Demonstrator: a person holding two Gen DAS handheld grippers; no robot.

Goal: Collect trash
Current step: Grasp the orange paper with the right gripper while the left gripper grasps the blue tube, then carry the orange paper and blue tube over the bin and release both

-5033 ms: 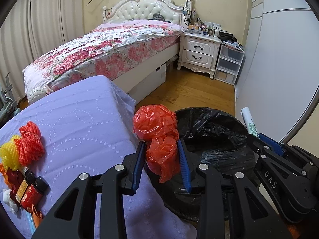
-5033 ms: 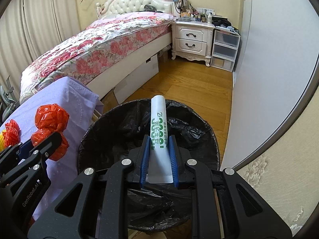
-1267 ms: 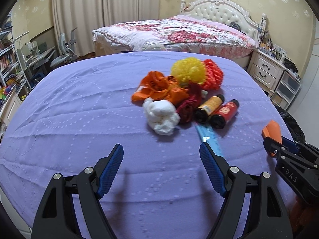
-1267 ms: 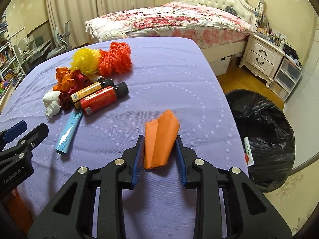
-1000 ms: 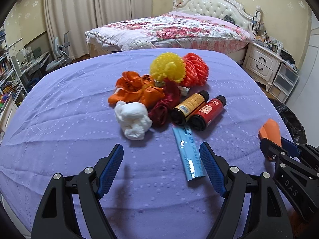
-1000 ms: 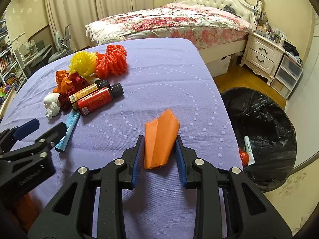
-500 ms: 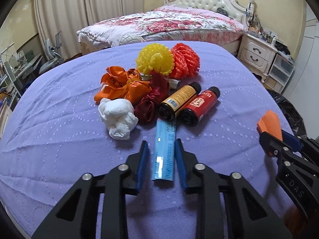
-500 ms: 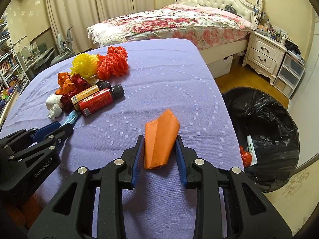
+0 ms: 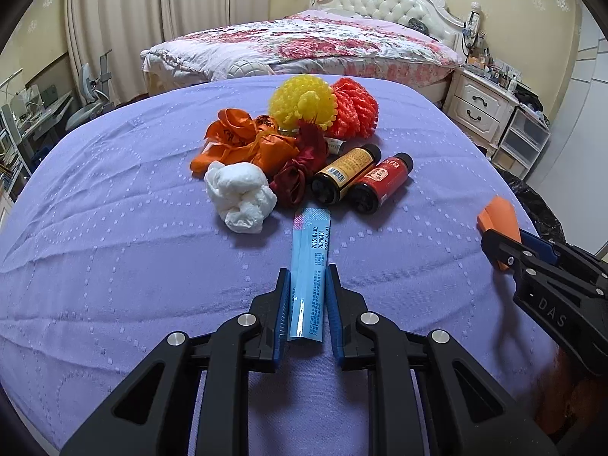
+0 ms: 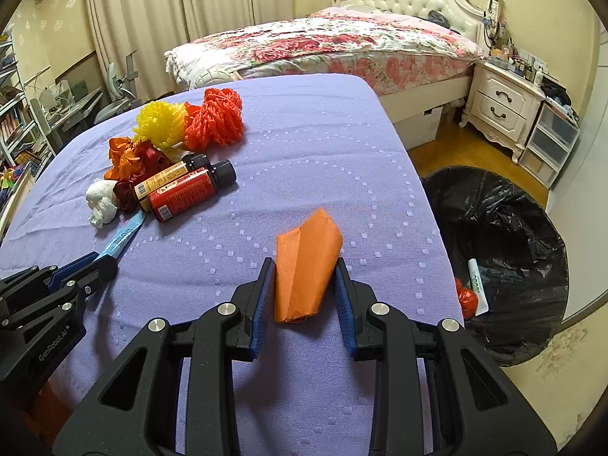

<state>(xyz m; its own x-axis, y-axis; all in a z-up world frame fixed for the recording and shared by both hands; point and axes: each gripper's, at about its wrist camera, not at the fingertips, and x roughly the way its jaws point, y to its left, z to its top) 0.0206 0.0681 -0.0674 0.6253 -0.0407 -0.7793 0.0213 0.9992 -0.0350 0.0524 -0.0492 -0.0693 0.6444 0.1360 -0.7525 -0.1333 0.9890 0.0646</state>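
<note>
Left gripper (image 9: 307, 300) pinching blue sachet (image 9: 309, 266) flat on purple tablecloth (image 9: 114, 235), ready to lift. Right gripper (image 10: 304, 292) pressed onto orange wrapper (image 10: 306, 266) (likely next for bin). Black-lined bin (image 10: 505, 235) beside table edge, within short carry.

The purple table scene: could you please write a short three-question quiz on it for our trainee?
1. True or false: the left gripper is closed on the blue sachet.
2. What does the right gripper hold?
A. orange paper
B. red bottle
C. white wad
3. Fill in: the bin is lined with a ____ bag.

Key: 1 true; 2 A; 3 black.
</note>
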